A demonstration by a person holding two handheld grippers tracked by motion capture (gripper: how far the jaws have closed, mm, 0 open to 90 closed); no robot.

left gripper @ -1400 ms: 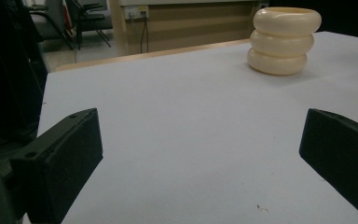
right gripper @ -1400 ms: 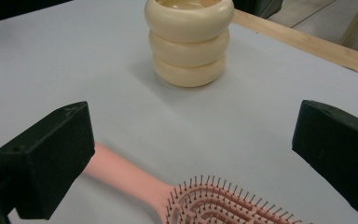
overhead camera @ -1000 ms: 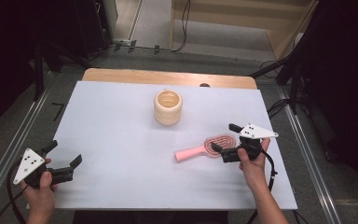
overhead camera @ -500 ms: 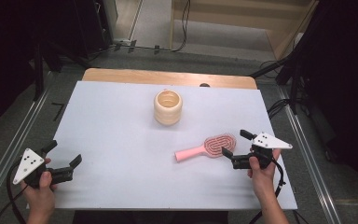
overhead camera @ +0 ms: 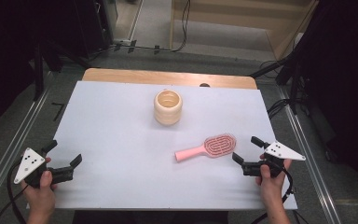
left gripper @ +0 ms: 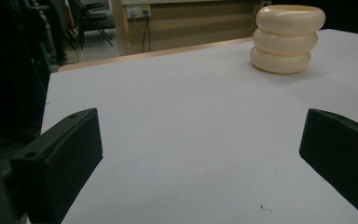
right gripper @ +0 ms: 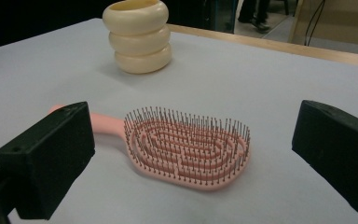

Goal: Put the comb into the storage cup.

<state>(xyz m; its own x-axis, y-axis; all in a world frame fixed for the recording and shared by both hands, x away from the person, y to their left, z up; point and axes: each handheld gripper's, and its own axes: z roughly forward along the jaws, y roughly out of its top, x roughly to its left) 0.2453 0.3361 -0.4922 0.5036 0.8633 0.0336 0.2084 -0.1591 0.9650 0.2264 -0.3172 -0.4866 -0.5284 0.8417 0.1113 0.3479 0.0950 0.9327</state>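
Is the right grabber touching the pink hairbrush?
Apart. In the high view, bare table shows between the right gripper and the pink hairbrush; its jaws stand open.

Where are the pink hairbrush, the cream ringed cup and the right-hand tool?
pink hairbrush (right gripper: 189, 147), right gripper view, on the bristled head.
cream ringed cup (overhead camera: 168, 107), high view, on its side wall.
right tool (overhead camera: 246, 153), high view, between its open black tips.

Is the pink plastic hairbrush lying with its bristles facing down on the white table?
No, the pink plastic hairbrush lies bristles up on the white table, between the right gripper's open jaws.
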